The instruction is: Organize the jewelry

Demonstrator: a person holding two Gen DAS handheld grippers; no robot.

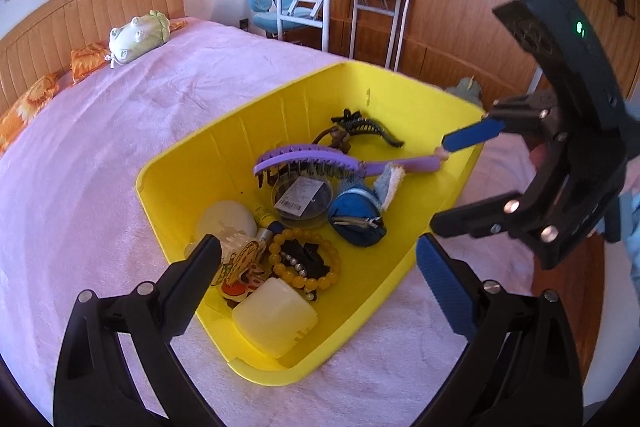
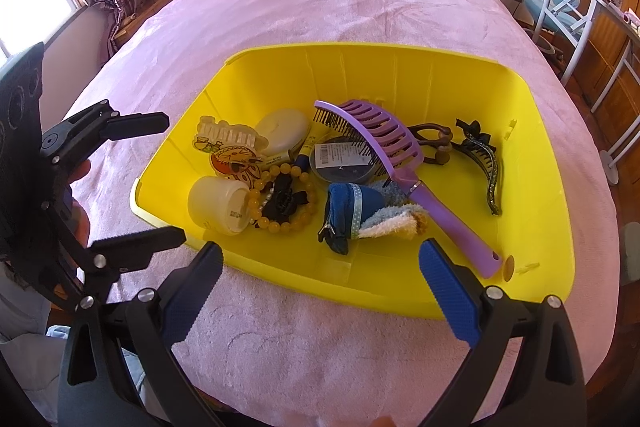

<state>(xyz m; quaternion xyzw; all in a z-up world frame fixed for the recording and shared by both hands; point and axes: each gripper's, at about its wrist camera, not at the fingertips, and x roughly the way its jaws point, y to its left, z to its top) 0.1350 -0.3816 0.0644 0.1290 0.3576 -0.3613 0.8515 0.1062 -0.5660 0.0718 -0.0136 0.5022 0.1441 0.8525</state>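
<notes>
Currently, yellow bin (image 2: 540,163) on the bed (image 2: 320,7): amber bead bracelet (image 2: 280,203) at 9 o'clock among hairbrush (image 2: 384,147), claw clip (image 2: 486,163), pouch (image 2: 344,215). I hold left gripper (image 1: 320,267) and right gripper (image 2: 320,275) wide open, empty, above the near rim. Sorting stage unclear; any pick needs a narrow pinch on beads.

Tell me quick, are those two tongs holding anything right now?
Left tongs: open, holding nothing, hovering over the yellow bin.
Right tongs: open, holding nothing, at the bin's near edge.
</notes>
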